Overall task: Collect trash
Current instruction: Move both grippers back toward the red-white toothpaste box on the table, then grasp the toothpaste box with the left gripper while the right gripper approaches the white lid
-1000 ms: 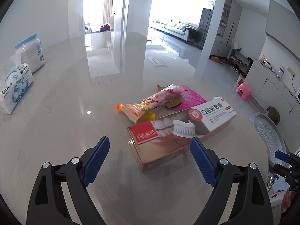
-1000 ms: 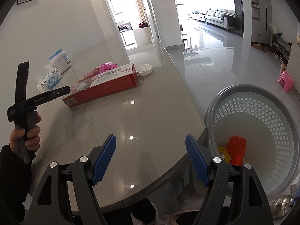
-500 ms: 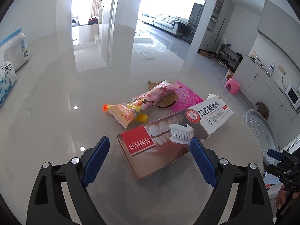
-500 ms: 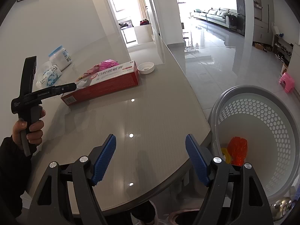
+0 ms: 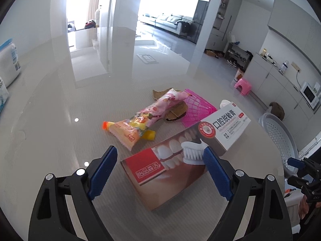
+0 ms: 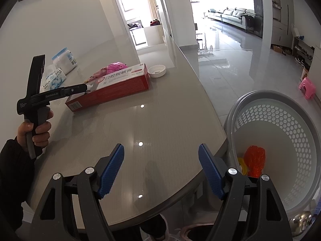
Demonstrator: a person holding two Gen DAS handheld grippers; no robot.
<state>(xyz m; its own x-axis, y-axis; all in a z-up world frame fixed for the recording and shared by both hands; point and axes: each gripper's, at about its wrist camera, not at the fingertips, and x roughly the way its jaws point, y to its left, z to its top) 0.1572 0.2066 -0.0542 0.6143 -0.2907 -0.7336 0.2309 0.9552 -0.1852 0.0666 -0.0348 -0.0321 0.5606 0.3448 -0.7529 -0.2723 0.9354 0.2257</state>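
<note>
1. Two grippers, both gaping wide w/ nothing between the blue pads: left gripper (image 5: 160,170) is hovering over the near end of the long red-and-white cardboard toothpaste box (image 5: 186,150); right gripper (image 6: 161,170) is hanging over the glossy grey tabletop (image 6: 156,120) edge.
2. Box is lying flat on the tabletop, not gripped.
3. Pink-and-orange crumpled plastic tube (image 5: 144,122) is lying just behind the box, beside a pink plastic mesh piece (image 5: 196,106).
4. Grey perforated plastic basket (image 6: 280,124) is standing beside the table, holding an orange wrapper (image 6: 254,160).
</note>
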